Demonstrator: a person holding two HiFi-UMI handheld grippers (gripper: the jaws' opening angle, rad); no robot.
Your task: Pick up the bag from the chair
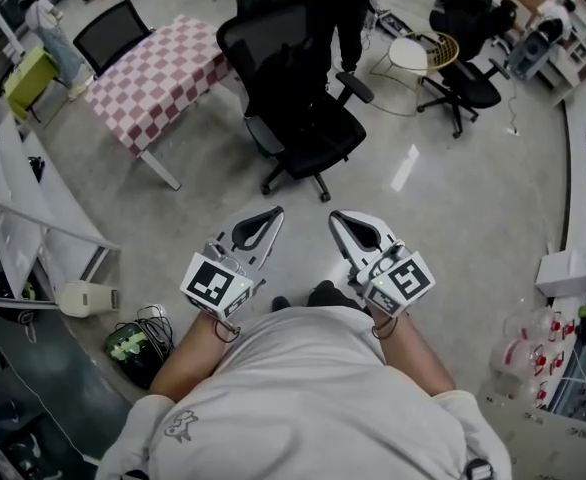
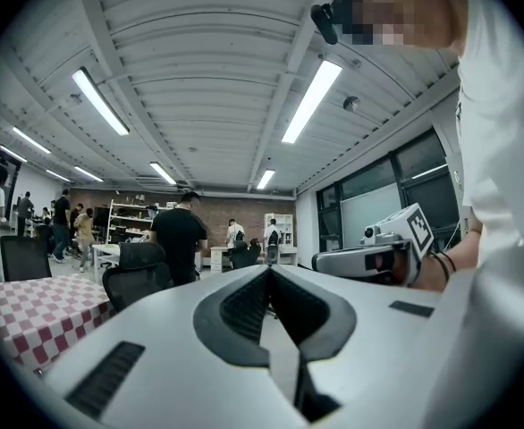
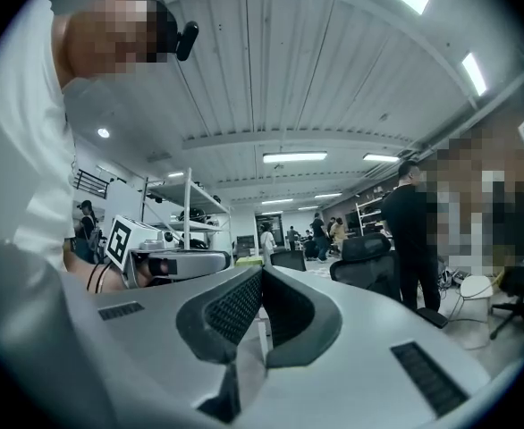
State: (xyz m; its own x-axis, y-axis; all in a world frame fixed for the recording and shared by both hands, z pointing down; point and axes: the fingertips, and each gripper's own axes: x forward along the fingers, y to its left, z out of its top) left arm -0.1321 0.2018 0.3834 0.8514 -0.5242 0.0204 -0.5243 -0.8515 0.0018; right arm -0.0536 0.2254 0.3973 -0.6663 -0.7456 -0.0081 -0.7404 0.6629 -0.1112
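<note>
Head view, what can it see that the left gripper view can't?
Only the head view shows the small round table and the marker cube on the left tongs. Only the left gripper view shows the ceiling lights and the brick wall. Both show the checkered table, the black chair and the right tongs.

Illumination: bright, even, cool white. Source: ceiling strip lights [image 2: 311, 101], seen in both gripper views; tubes blown out. Floor [image 1: 473, 228]: glossy, one white glare streak [image 1: 405, 168] near black chair [image 1: 298, 108], which reads as dark mass, detail lost. Shadows: soft, faint. Distortion: strong fisheye everywhere; black vignette at gripper-view corners. Nearest foreground slightly soft.
</note>
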